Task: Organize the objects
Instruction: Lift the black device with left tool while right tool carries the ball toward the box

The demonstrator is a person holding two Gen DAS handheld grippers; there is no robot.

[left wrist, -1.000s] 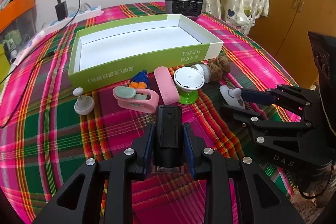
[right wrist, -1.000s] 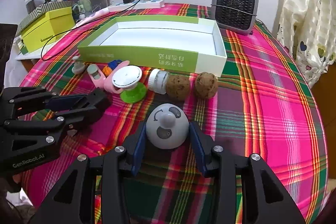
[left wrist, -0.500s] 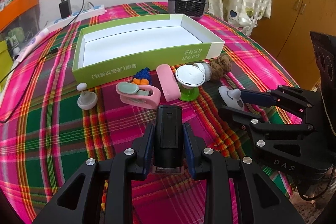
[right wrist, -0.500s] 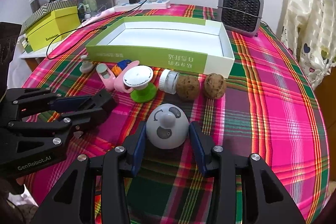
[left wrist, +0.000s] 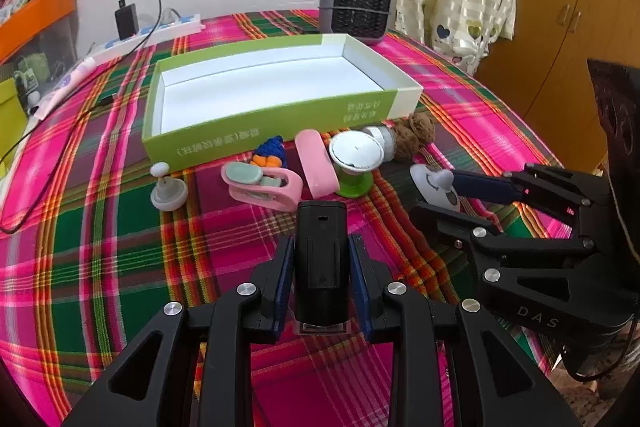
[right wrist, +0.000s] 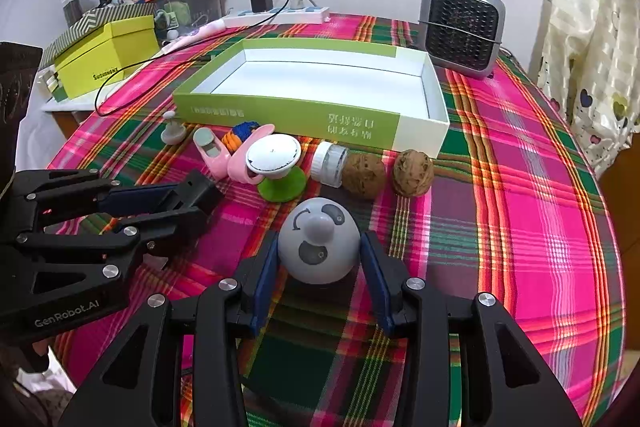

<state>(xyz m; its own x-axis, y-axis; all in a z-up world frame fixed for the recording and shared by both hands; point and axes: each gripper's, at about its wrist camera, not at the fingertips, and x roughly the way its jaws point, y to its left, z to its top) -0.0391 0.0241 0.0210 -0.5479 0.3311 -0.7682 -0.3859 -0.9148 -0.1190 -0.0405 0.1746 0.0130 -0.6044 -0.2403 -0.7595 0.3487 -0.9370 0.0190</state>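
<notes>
A: What does the left gripper (left wrist: 320, 283) hold?

B: A matte black, oblong plastic block (left wrist: 320, 259) with a small slot near its top. The blue pads clench its 2 long sides, and it points up and away from the camera above the pink, green and orange plaid tablecloth (left wrist: 100, 227).

A: And the right gripper (right wrist: 319, 263)?

B: Its pads press the flanks of a grey egg-shaped plastic toy (right wrist: 319, 247), which bears a raised round knob, a curved arrow mark and 2 darker oval patches. Whether the toy rests on the cloth or is lifted cannot be told.

A: Where is the container?

B: A shallow rectangular cardboard box with lime-green walls and a white interior (right wrist: 288, 113) lies beyond both grippers, near the middle of the table.

A: What lies in front of it?

B: A row of small items just beside its near wall: a grey dome with a white-tipped stalk (left wrist: 169, 193), a pink clip-shaped piece with a pale green insert (left wrist: 262, 185), a blue and orange knitted item (left wrist: 271, 154), a pink oblong case (left wrist: 316, 163), a white disc on a green base (right wrist: 276, 167), a small clear jar with a white cap (right wrist: 330, 163) lying on its side, and 2 brown walnuts (right wrist: 412, 173).

A: Background?

B: A grey fan heater (right wrist: 460, 27) stands behind the box.
</notes>
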